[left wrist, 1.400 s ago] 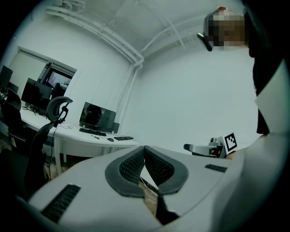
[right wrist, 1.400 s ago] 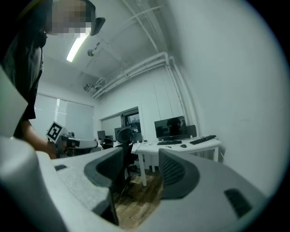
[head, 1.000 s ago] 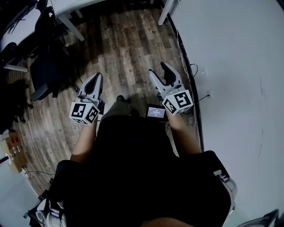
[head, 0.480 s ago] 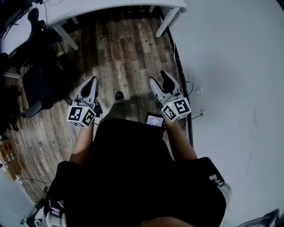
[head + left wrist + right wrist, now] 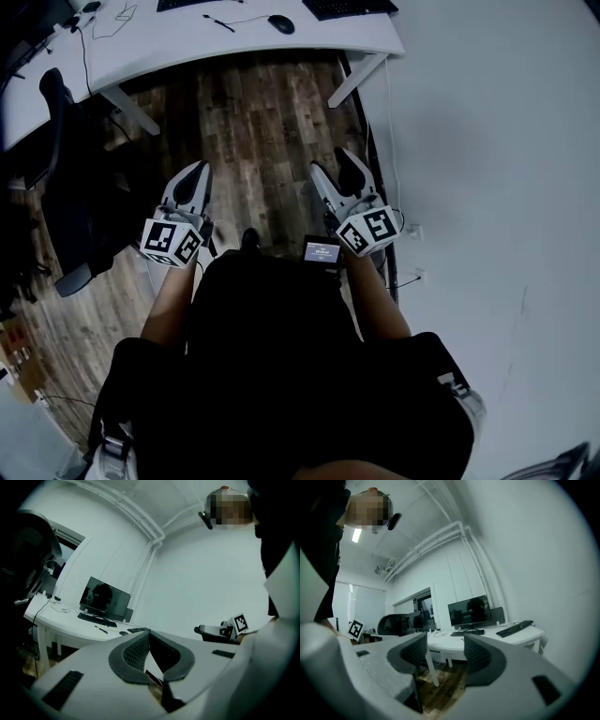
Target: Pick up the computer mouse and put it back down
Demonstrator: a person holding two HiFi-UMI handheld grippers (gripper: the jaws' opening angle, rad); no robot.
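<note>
The left tool (image 5: 199, 172) has its two pads pressed together at the tips, with nothing between them; the left gripper view shows the same closed tool (image 5: 149, 637). The right tool (image 5: 330, 164) has its jaws spread, and the right gripper view shows only open floor in the gap of the right tool (image 5: 443, 644). Both tools point level, toward 12 o'clock in the head view, and are held apart on either side of the person's body. Neither tool touches anything.

A small lit screen (image 5: 322, 251) sits just beside the right tool, at its 6 o'clock. Wood-plank floor (image 5: 253, 122) lies below both tools.

The computer mouse (image 5: 280, 23) rests on the white worktop (image 5: 187, 47), well apart from both tools: at about 1 o'clock from the left tool and about 11 o'clock from the right tool. A dark keyboard (image 5: 347, 7) lies at the mouse's 2 o'clock. In the left gripper view the mouse (image 5: 123, 633) sits before a monitor (image 5: 105, 599). A dark office chair (image 5: 61, 169) stands at 9 o'clock of the left tool. A white wall (image 5: 487, 141) fills the 3 o'clock side.
</note>
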